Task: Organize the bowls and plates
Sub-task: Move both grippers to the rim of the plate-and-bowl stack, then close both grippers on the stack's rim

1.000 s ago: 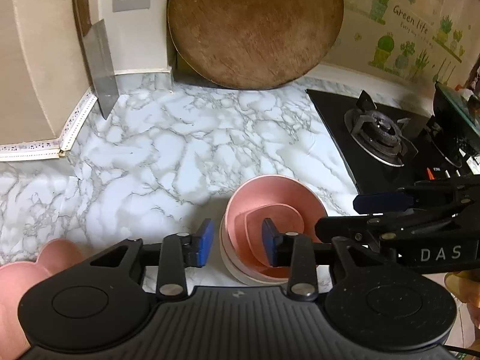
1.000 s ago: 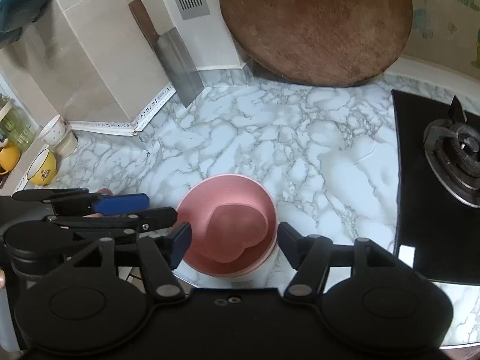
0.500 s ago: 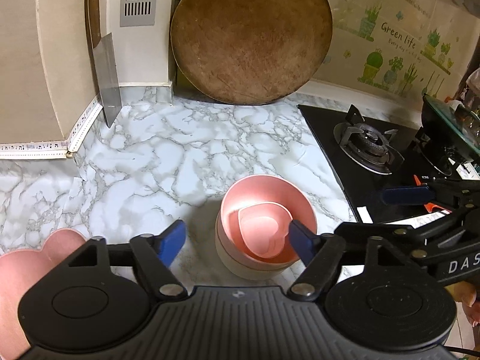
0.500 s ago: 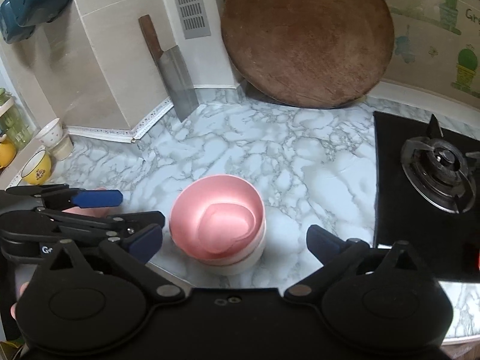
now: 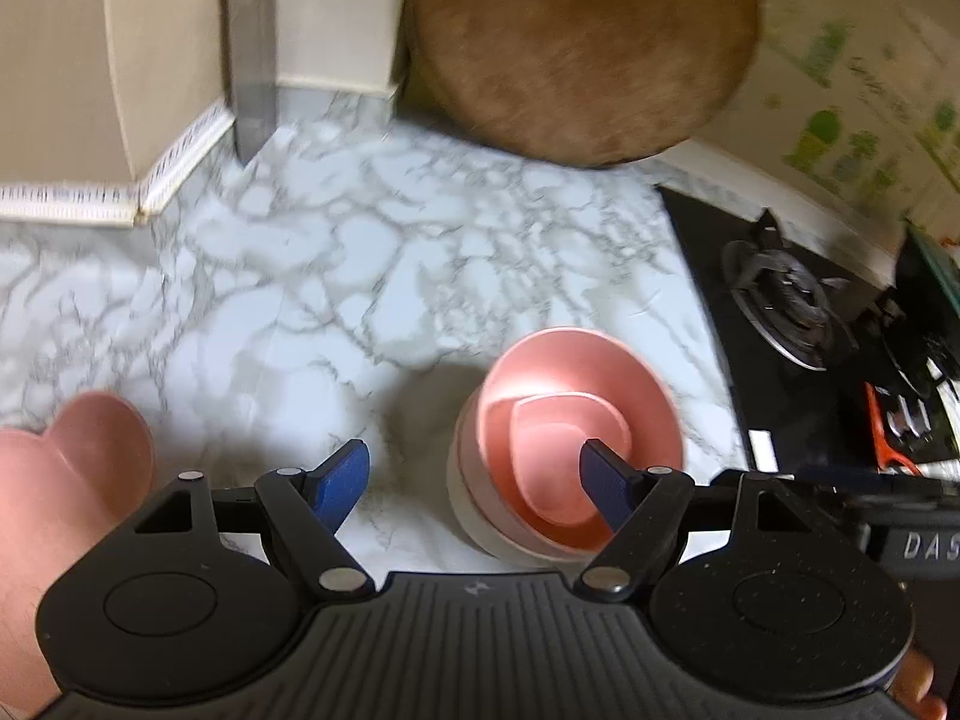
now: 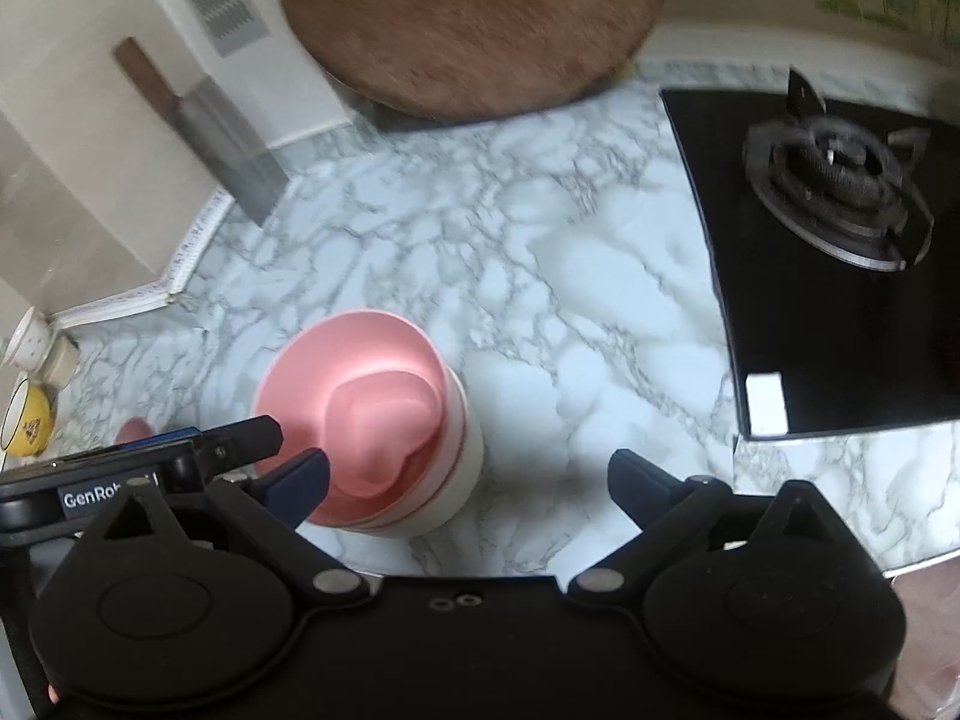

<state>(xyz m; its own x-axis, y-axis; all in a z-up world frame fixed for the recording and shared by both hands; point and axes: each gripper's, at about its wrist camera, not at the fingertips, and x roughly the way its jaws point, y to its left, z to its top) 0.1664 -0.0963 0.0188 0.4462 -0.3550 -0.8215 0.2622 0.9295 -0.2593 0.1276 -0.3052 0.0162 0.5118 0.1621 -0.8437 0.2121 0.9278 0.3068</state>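
The heart-shaped dish (image 5: 555, 456) has been released into the stacked bowls (image 6: 384, 420); both the left gripper (image 5: 477, 483) and right gripper (image 6: 468, 489) are now spread, empty, leaving the heart-shaped plate (image 5: 66, 480) on the worktop (image 5: 336, 300) to be organized.

My marble counter (image 5: 312, 276) carries a stack of bowls (image 5: 570, 444), a pink heart plate (image 5: 66, 480) at the left edge, a round board (image 5: 576, 48) leaning at the back, a cleaver (image 6: 240, 162), and cups (image 6: 30, 384) far left.

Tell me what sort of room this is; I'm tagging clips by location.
A home kitchen, most likely: a gas burner set in a black hob, a cleaver leaning on the wall, and a round chopping board standing on the marble counter.
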